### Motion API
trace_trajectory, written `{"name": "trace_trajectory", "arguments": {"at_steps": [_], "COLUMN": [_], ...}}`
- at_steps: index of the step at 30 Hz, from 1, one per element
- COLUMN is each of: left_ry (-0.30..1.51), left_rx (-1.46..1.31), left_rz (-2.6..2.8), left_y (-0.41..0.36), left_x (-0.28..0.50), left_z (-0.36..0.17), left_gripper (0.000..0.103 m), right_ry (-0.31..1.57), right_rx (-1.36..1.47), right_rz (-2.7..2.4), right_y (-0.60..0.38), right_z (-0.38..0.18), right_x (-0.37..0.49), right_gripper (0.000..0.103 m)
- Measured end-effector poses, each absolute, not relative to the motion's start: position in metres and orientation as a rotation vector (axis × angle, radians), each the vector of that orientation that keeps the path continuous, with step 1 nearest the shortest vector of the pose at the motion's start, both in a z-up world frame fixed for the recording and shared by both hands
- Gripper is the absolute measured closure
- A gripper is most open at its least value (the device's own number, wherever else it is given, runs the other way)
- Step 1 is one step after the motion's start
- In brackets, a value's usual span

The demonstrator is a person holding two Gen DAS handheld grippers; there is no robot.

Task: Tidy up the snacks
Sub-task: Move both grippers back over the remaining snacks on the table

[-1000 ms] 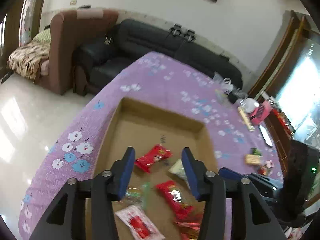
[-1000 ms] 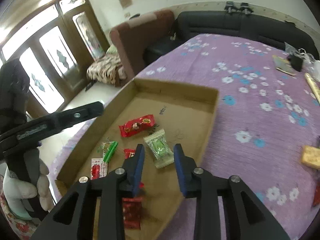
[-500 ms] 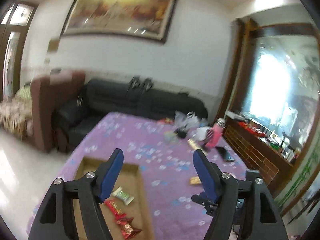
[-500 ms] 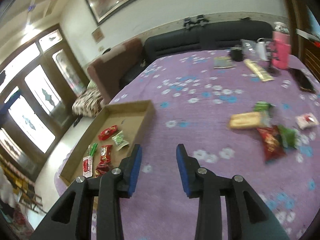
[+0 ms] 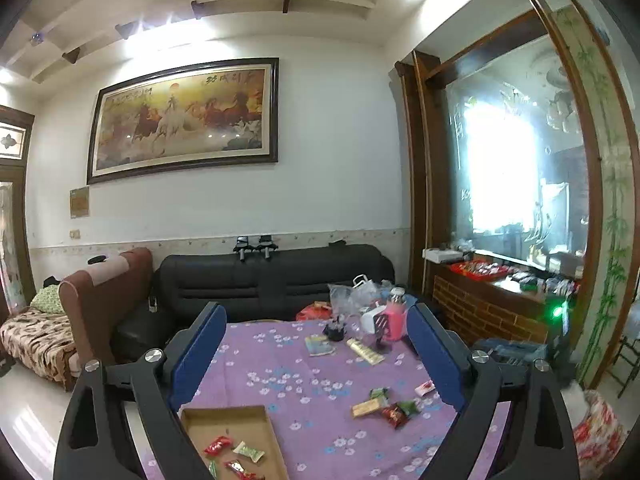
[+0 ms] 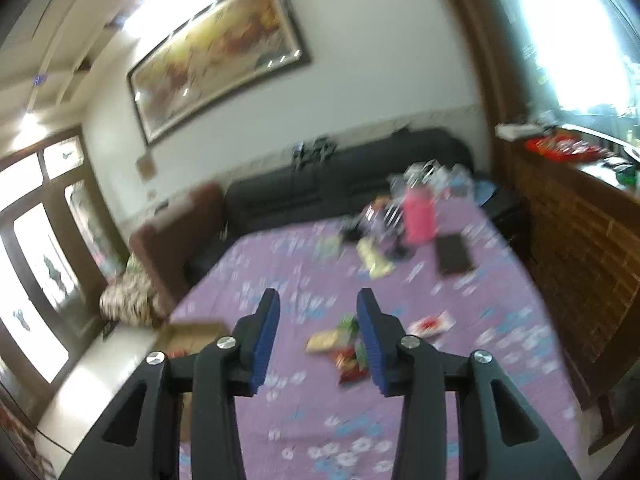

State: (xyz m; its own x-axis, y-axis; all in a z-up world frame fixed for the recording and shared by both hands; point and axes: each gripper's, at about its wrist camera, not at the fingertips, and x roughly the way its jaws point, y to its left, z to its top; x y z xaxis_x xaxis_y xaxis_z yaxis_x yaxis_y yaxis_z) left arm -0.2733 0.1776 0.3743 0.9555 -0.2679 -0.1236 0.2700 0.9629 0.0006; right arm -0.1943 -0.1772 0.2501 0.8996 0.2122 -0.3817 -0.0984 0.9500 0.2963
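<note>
Purple cloth with small flowers covers the table (image 5: 320,376), and the snacks sit on it in two lots. Near the left edge a shallow cardboard tray (image 5: 224,414) holds a few wrapped sweets, among them a red one (image 5: 216,446) and a pale green one (image 5: 249,451). Well apart from it, toward the right, a loose cluster of snacks (image 5: 384,405) lies on the bare cloth: a tan biscuit pack, a dark red packet and some green wrappers, with one white-and-red packet (image 5: 425,388) a little farther right.

Both tongs are up off the table with nothing in them. The left gripper (image 5: 316,352) has its jaws spreading very wide, framing the far end of the table. The right gripper (image 6: 318,336) is opening more modestly, and through its blurred view the same cluster (image 6: 344,344) lies just beyond its fingertips.

To my eye this is the gap between one drop-off and the next pick-up. The next move calls for lowering the right tongs onto one flat packet in the cluster, closing on an edge, then carrying it left to the tray.
</note>
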Motion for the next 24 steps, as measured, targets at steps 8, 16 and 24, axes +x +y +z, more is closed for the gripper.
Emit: {"name": "trace_trajectory", "arguments": {"at_steps": [8, 16, 24], "left_ry": [0.131, 0.221, 0.524], "left_rx": [0.025, 0.097, -0.127], "left_rz": [-0.247, -0.313, -0.501], "left_y": [0.185, 0.146, 0.127], "left_x": [-0.275, -0.22, -0.141], "left_z": [0.459, 0.445, 0.252], "left_gripper": [0.006, 0.001, 0.001], "right_ry": [0.299, 0.366, 0.825], "right_rx": [0.224, 0.15, 0.242], "right_rz": [0.021, -0.083, 0.059], "right_y": [-0.222, -0.231, -0.185], "right_z": [0.366, 0.404, 0.187], "right_x": [-0.212, -0.173, -0.058], "right_gripper": [0.062, 0.041, 0.051]}}
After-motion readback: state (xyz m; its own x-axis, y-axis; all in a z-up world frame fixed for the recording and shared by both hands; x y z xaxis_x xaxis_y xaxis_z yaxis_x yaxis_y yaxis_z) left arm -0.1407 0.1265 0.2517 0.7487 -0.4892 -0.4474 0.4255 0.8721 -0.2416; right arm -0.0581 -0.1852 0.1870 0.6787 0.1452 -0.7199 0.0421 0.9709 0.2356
